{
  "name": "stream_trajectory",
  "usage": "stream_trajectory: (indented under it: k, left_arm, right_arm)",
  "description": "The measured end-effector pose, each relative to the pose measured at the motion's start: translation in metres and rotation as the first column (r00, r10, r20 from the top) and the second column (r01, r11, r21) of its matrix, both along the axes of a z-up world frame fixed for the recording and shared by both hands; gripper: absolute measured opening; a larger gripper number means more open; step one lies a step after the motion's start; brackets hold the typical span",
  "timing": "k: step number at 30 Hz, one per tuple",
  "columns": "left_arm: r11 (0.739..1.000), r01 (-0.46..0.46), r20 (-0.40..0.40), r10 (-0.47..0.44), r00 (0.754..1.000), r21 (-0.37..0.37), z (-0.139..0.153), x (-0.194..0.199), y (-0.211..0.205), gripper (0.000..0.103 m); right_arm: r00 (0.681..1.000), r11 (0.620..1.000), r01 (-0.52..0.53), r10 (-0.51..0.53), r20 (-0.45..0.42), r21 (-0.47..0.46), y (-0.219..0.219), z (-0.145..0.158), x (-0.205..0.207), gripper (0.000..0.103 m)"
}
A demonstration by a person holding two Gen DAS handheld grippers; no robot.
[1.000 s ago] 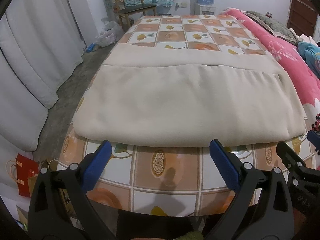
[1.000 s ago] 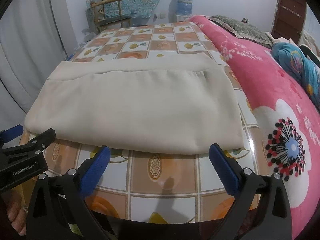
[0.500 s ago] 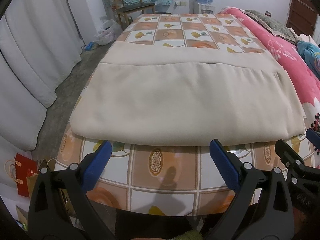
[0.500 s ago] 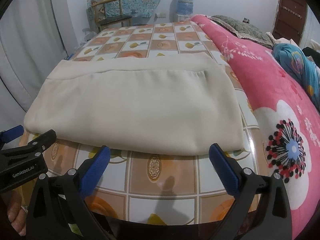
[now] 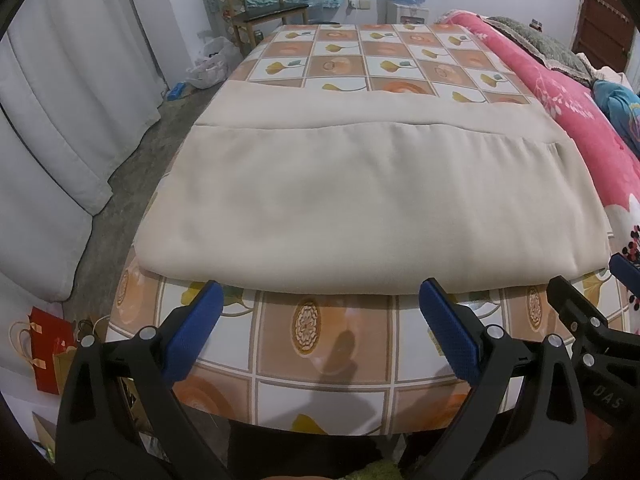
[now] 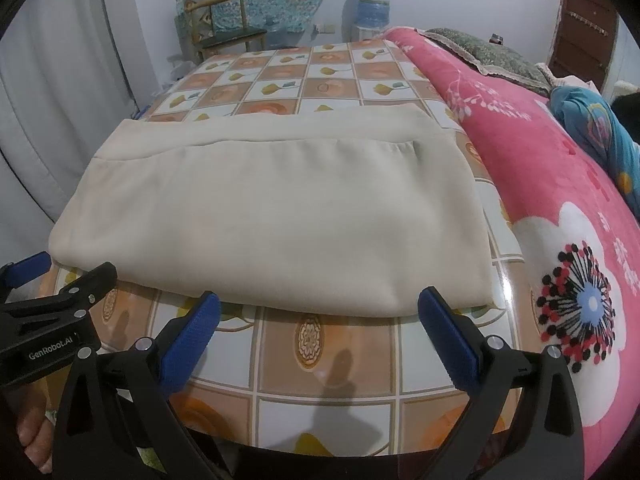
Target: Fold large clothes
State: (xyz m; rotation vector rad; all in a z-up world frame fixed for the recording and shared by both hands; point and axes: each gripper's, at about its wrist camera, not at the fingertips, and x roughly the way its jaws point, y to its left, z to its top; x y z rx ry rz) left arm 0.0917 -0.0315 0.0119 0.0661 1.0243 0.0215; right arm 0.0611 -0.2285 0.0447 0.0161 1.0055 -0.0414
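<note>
Both sets of jaws stand wide apart and hold nothing: the left gripper (image 5: 318,312) and the right gripper (image 6: 318,314) each show two blue-padded fingers spread over the near edge of the counter (image 5: 344,360), with bare tile-patterned covering between them. Just ahead of both fingertips lies the folded beige cloth (image 5: 360,208), a large, flat, roughly rectangular piece; its near folded edge runs across the view a little beyond the blue pads (image 6: 192,332) and does not touch them. On the cloth's far side a lower layer sticks out past the upper one as a plain band. Beyond that, more of the counter's orange and white squares with leaf prints stretch away from the jaws. In the left wrist view the right gripper (image 5: 592,320) appears at the right edge, beside the cloth's near right corner; in the right wrist view the left gripper (image 6: 48,292) shows at the left edge, near the cloth's near left corner. To the right of the jaws a pink flowered blanket (image 6: 560,200) lies against the counter's side. To the left hang pale curtains (image 5: 60,100), and far ahead stand a wooden chair (image 5: 260,4) and a water bottle (image 6: 374,4).
</note>
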Motion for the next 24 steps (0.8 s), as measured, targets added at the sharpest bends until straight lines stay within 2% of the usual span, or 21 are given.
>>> stream_trajectory:
  k: [24]
  left_arm:
    - [1.000,0.000,0.003,0.000,1.000,-0.004,0.0003,0.0001,-0.0002,0.095]
  right_arm:
    - [1.000,1.000,-0.001,0.001,-0.001,0.002,-0.0020,-0.0006,0.0007,0.096]
